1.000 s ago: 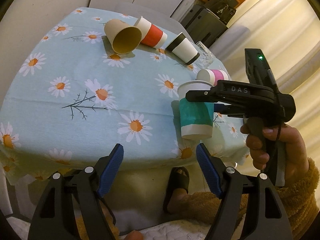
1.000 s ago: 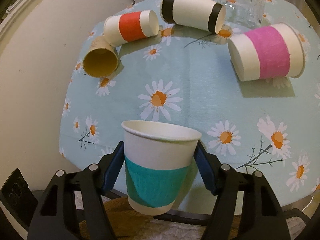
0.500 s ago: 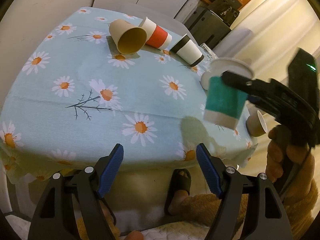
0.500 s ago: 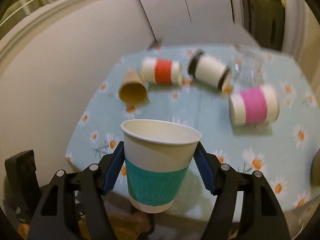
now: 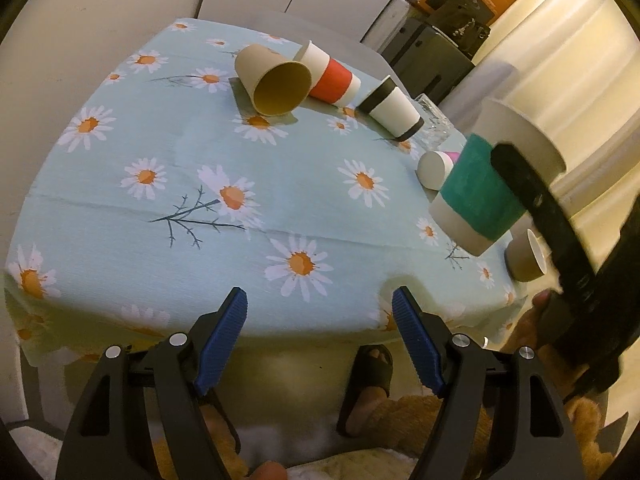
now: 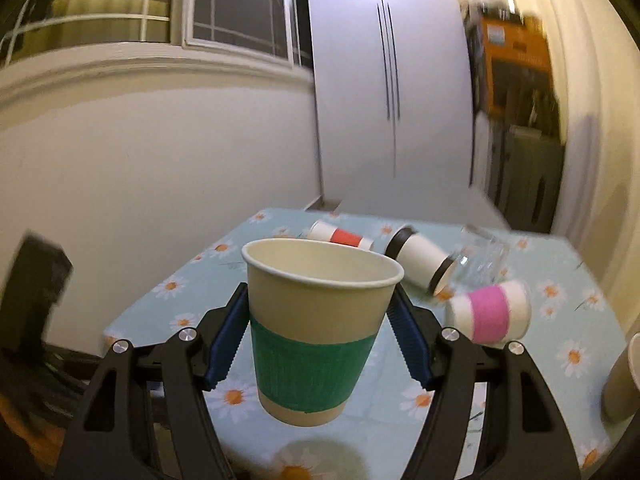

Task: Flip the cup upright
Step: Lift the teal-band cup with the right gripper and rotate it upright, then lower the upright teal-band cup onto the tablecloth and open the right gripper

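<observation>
My right gripper (image 6: pixel 316 340) is shut on a white paper cup with a teal band (image 6: pixel 314 344), mouth up, held in the air above the near right part of the table. In the left wrist view the same cup (image 5: pixel 488 184) hangs tilted at the right, with the right gripper's black finger across it. My left gripper (image 5: pixel 320 340) is open and empty, below the table's near edge. Several cups lie on their sides: a plain tan one (image 5: pixel 272 80), a red-banded one (image 5: pixel 330 76), a black-banded one (image 5: pixel 394 110) and a pink-banded one (image 6: pixel 490 314).
The round table has a light blue daisy cloth (image 5: pixel 180 200). A brown cup (image 5: pixel 526 258) is at the right edge. A clear glass (image 6: pixel 482 258) lies at the far side. A white fridge (image 6: pixel 380 100) and dark boxes stand behind. A foot in a sandal (image 5: pixel 370 380) shows below.
My right gripper has lifted the teal-banded cup higher and farther right, and its view has tipped up toward the wall. My left gripper has stayed put.
</observation>
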